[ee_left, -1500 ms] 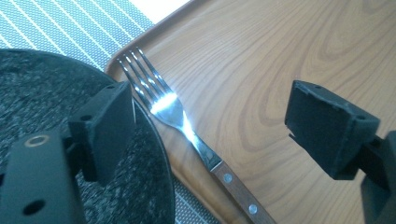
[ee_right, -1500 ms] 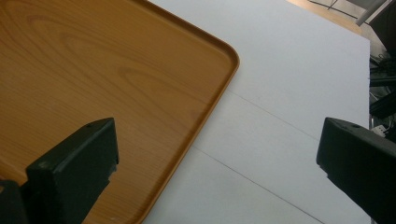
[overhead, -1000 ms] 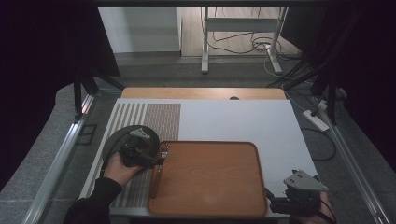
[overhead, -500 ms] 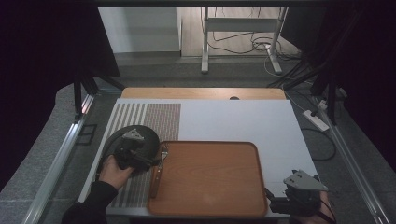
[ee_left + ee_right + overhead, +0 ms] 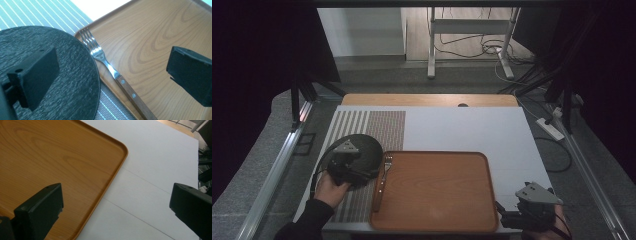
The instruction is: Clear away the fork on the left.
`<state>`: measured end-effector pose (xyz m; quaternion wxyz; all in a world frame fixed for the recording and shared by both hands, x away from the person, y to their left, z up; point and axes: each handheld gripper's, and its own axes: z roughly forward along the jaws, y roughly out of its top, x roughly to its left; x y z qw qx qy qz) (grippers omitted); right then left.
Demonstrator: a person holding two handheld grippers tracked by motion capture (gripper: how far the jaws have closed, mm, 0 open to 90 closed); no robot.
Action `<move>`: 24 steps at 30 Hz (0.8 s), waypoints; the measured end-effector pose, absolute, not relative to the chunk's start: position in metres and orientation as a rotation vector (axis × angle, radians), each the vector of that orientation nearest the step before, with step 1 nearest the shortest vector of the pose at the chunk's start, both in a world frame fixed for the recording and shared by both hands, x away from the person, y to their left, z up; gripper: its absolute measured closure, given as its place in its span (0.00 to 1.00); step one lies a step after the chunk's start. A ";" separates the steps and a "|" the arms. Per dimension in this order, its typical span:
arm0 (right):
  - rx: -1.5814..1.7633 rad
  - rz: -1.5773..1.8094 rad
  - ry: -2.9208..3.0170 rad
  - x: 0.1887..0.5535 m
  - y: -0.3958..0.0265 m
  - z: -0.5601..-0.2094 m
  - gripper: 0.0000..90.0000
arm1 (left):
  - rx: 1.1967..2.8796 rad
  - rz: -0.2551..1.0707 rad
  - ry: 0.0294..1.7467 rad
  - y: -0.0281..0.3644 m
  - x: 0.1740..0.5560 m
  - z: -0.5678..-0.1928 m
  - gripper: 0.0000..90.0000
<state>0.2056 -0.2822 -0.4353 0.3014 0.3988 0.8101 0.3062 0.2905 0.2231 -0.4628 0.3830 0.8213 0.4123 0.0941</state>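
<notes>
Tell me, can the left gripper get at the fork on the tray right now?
Probably yes. The left gripper hangs open over the dark plate, right beside the fork, which lies along the tray's left edge. Nothing lies on the fork, but the plate's rim sits close against its tines, which may crowd one jaw.

A tray (image 5: 437, 192) sits near the counter's (image 5: 462, 127) near edge; a fork (image 5: 382, 180) lies along its left rim, with a plate (image 5: 364, 147) just left on a placemat (image 5: 377, 125).

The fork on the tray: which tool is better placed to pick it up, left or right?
Left. The left tool hangs open beside the fork at the tray's left edge; the right tool is at the opposite corner.
</notes>
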 end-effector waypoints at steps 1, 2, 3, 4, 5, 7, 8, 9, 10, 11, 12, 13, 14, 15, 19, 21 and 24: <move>1.060 0.812 2.151 0.206 -0.282 -0.435 0.00 | 2.092 0.246 1.053 0.224 0.289 -0.462 0.00; 1.060 0.812 2.150 0.206 -0.282 -0.435 0.00 | 2.087 0.254 1.055 0.225 0.288 -0.462 0.00; 1.061 0.812 2.152 0.206 -0.282 -0.435 0.00 | 2.084 0.258 1.054 0.226 0.287 -0.462 0.00; 1.062 0.811 2.153 0.206 -0.282 -0.435 0.00 | 2.078 0.261 1.057 0.227 0.285 -0.461 0.00; 1.063 0.809 2.156 0.206 -0.282 -0.435 0.00 | 2.075 0.265 1.056 0.227 0.284 -0.461 0.00; 1.068 0.807 2.162 0.207 -0.283 -0.436 0.00 | 2.072 0.269 1.058 0.229 0.282 -0.461 0.00; 1.071 0.809 2.163 0.207 -0.283 -0.436 0.00 | 2.071 0.271 1.058 0.229 0.281 -0.461 0.00; 1.077 0.810 2.163 0.208 -0.283 -0.436 0.00 | 2.069 0.272 1.059 0.230 0.280 -0.461 0.00; 1.083 0.812 2.165 0.208 -0.283 -0.436 0.00 | 2.067 0.272 1.058 0.230 0.279 -0.461 0.00; 1.089 0.815 2.165 0.208 -0.284 -0.436 0.00 | 2.066 0.271 1.058 0.230 0.278 -0.461 0.00; 1.093 0.819 2.165 0.209 -0.284 -0.436 0.00 | 2.066 0.272 1.059 0.231 0.277 -0.461 0.00; 1.101 0.824 2.165 0.209 -0.285 -0.435 0.00 | 2.066 0.272 1.060 0.231 0.276 -0.461 0.00; 1.108 0.828 2.163 0.209 -0.285 -0.435 0.00 | 2.067 0.273 1.060 0.232 0.275 -0.461 0.00; 1.113 0.833 2.163 0.210 -0.286 -0.435 0.00 | 2.068 0.273 1.060 0.232 0.274 -0.461 0.00; 1.137 0.834 2.152 0.210 -0.287 -0.435 0.00 | 2.059 0.273 1.067 0.235 0.270 -0.460 0.00; 1.146 0.857 2.149 0.211 -0.289 -0.434 0.00 | 2.052 0.269 1.071 0.237 0.268 -0.460 0.00; 1.145 0.895 2.161 0.211 -0.291 -0.433 0.00 | 2.047 0.262 1.077 0.239 0.265 -0.461 0.00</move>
